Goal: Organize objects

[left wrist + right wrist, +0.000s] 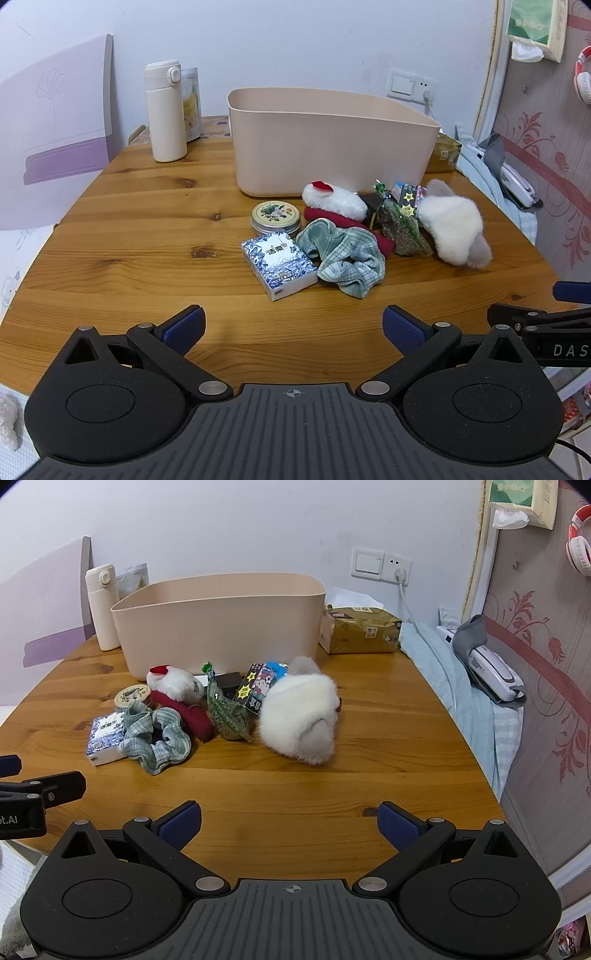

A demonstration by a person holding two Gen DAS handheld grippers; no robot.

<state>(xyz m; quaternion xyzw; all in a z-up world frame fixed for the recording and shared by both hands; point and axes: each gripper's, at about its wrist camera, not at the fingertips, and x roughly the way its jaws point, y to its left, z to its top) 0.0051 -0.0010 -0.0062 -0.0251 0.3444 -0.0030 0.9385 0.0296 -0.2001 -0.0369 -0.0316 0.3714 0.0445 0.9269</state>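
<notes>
1. I hold both claws above the near edge of the tabletop (147, 229); the left claw (293, 325) and the right claw (290, 821) each stand wide apart with nothing between the pads.
2. The clutter sits mid-tabletop, just in front of the bin (332, 144): card box (279, 264), tin (275, 218), green cloth (343, 258), white plush (452, 225), small plush (334, 199).
3. I judge the plush and cloth light and soft, so I would pinch deep into the bulk. The card box looks stiff; I would take it across its narrow sides. The tin looks slick, best gripped at the rim.
4. The bin stands near the far edge; I cannot see inside.
</notes>
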